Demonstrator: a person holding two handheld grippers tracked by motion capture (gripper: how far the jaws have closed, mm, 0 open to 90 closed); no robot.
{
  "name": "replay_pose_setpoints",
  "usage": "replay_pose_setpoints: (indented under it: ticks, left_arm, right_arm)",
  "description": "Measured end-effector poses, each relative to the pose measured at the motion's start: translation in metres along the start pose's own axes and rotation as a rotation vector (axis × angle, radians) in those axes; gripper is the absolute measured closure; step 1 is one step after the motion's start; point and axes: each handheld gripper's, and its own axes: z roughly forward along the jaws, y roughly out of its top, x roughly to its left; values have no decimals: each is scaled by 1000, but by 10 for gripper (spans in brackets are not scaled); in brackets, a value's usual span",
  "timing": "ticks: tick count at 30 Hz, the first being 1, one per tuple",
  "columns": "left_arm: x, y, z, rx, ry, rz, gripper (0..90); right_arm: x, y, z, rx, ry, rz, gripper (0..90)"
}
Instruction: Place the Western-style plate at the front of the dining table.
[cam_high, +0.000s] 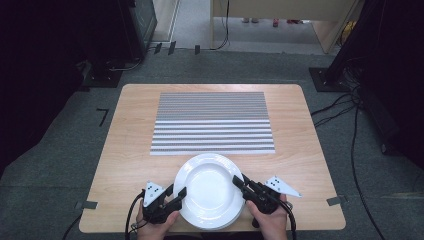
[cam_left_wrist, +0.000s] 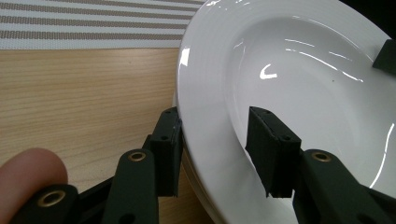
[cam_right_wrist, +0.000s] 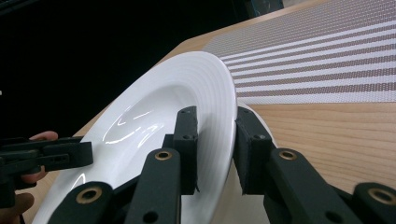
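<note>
A white deep plate (cam_high: 207, 187) tops a short stack at the near middle of the wooden table (cam_high: 127, 150). My right gripper (cam_high: 240, 181) is at its right rim. In the right gripper view the two black jaws (cam_right_wrist: 215, 126) are shut on the plate's ridged rim (cam_right_wrist: 219, 93), one pad inside and one outside. My left gripper (cam_high: 175, 192) straddles the left rim. In the left gripper view (cam_left_wrist: 212, 149) the outer jaw touches the rim's edge (cam_left_wrist: 187, 107), while the inner jaw stands over the plate's bowl (cam_left_wrist: 303, 84) with a gap.
A grey-and-white striped placemat (cam_high: 212, 122) lies just beyond the plate, across the table's middle. The table's near edge is right under my hands. Cables (cam_high: 350, 130) run over the grey floor to the right, and dark equipment stands at both sides.
</note>
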Motion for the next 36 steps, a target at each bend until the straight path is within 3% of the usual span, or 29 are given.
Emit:
replay_pose_setpoints:
  ticks: [3,8,22,27,36]
  left_arm:
    - [1,1,-2,-18,-22,-12,584]
    - [-3,0,-2,-26,-40,3,590]
    - [-3,2,-4,-52,-30,-11,627]
    - [-1,4,-5,-59,-38,-45,640]
    - [0,21,-9,-106,-33,-63,675]
  right_arm:
    - [0,0,0,-3,-6,11,744]
    - [-3,1,-3,-10,-13,36,746]
    - [2,2,-3,-10,-45,53,745]
    - [6,6,-3,-19,-46,59,751]
    - [10,17,-2,-24,-40,62,751]
